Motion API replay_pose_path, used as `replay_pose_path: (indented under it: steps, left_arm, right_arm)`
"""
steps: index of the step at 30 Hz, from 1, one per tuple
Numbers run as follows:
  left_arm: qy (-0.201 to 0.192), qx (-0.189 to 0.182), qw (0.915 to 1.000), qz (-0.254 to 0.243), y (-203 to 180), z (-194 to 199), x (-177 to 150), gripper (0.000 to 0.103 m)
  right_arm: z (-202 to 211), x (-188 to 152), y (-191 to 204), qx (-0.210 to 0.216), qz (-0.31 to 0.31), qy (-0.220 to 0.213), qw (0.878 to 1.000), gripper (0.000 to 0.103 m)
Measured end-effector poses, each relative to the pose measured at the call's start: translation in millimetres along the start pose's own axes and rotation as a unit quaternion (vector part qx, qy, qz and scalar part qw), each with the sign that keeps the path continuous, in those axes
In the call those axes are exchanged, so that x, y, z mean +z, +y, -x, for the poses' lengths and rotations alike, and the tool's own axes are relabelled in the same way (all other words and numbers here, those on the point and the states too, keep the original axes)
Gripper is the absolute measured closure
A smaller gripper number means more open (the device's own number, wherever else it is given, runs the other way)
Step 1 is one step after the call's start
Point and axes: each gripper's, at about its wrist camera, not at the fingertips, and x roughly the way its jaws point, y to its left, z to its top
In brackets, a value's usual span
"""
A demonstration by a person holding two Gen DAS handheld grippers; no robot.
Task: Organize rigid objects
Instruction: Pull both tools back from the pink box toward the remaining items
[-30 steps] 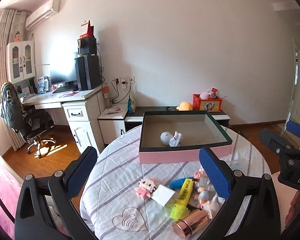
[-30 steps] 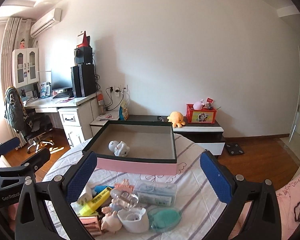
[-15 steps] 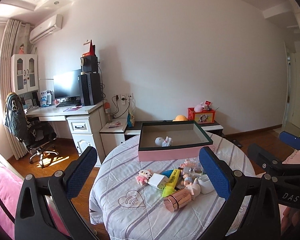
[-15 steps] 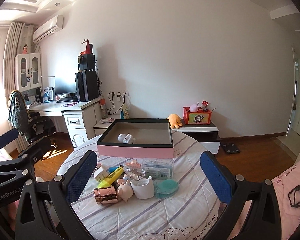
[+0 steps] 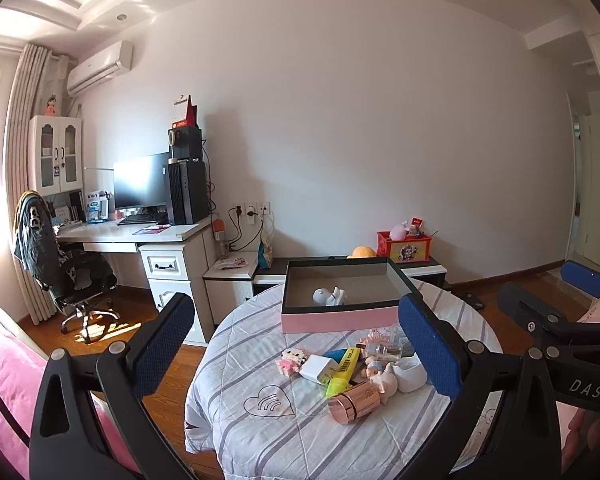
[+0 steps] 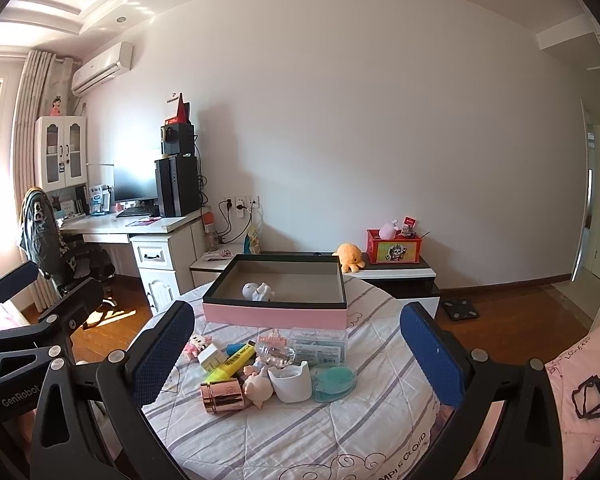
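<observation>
A pink box with a dark rim (image 5: 340, 318) (image 6: 274, 314) stands at the far side of a round table under a striped cloth (image 5: 260, 432) (image 6: 300, 440). A small white figurine (image 5: 330, 296) (image 6: 259, 291) lies inside it. In front of the box is a cluster of small items: a rose-gold cylinder (image 5: 354, 402) (image 6: 222, 397), a yellow highlighter (image 5: 343, 370) (image 6: 231, 364), a white cup (image 6: 290, 381), a teal round case (image 6: 334, 381), a pig figure (image 6: 258, 390) and a clear box (image 6: 318, 346). My left gripper (image 5: 296, 356) and right gripper (image 6: 296, 354) are both open, held back and above the table, holding nothing.
A white desk with monitor and computer tower (image 5: 168, 236), an office chair (image 5: 56, 264) and a low cabinet with a red box (image 6: 394, 250) line the back wall. Pink bedding (image 6: 580, 380) lies at the right, wooden floor (image 6: 520, 312) around the table.
Both grippers have pulled back and risen from the table, so the box and the items look smaller and farther away. Nothing on the table has moved.
</observation>
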Motion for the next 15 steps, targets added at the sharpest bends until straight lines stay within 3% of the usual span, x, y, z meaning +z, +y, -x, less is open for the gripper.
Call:
replay_pose_path:
  steps: [8,15]
  left_arm:
    - [0.008,-0.004,1.0,-0.001,-0.4,-4.2,-5.4,0.0]
    - [0.074,-0.036,0.9966,-0.001,-10.0,-45.3,-31.9,0.0]
  right_arm:
    - [-6.3,-3.4,0.9,0.001,0.001,0.009,1.0,0.0]
    - [-39.6,-28.0,-10.2,-0.007,-0.005,0.057,0.998,0.0]
